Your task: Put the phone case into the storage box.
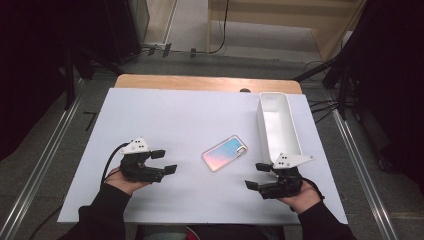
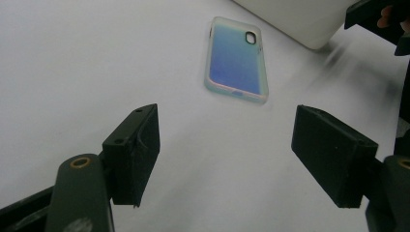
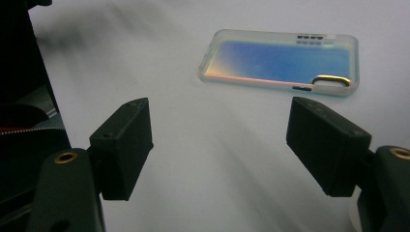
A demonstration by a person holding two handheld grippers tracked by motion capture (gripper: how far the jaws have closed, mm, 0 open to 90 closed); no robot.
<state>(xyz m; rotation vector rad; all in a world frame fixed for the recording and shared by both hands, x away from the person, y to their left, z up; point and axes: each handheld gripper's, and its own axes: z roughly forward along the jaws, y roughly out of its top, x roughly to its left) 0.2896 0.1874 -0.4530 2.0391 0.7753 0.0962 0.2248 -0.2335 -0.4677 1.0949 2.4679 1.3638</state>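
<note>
An iridescent blue-pink phone case (image 1: pixel 225 153) lies flat near the middle of the white table top (image 1: pixel 165 115), camera cut-out toward the far right. My left gripper (image 1: pixel 165 161) rests low at the front left, jaws apart and empty, pointing right toward the case (image 2: pixel 236 59). At the front right my right gripper (image 1: pixel 258 175) also stands open with nothing between its jaws, pointing left; the case (image 3: pixel 280 62) lies just beyond its fingertips. Neither gripper touches the case.
A long white rectangular bin (image 1: pixel 278 125) stands on the right side of the table, its near end beside my right gripper. A wooden strip (image 1: pixel 205 82) runs along the far edge. Metal rails and cables lie on the floor around the table.
</note>
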